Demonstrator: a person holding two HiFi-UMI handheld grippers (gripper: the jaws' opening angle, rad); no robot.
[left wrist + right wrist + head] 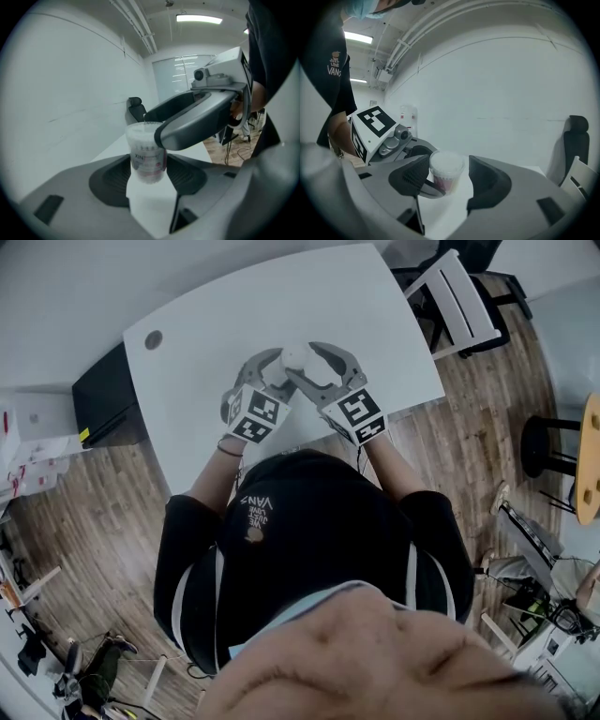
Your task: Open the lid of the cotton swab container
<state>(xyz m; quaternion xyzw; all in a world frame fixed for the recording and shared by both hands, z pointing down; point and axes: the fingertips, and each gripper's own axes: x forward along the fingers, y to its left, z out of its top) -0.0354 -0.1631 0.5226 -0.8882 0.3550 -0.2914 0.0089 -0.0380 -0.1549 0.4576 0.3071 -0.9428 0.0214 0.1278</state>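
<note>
Container [146,140] lettering [141,156] — left gripper view only

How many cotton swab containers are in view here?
1. The cotton swab container is held between the left gripper's jaws over the table; the right gripper's open jaws flank its lid. Others could be hidden behind the grippers.

Left gripper [149,174]: clamping the cotton swab container [147,149] by its body, a pad pressing on each side.
Right gripper [451,179]: straddling the container's lid [446,163], jaws spreading wide, one pad clear of it.
Left forearm [208,479]: reaching toward the container.
Right forearm [398,474]: angling in toward the container, opposite the left.
</note>
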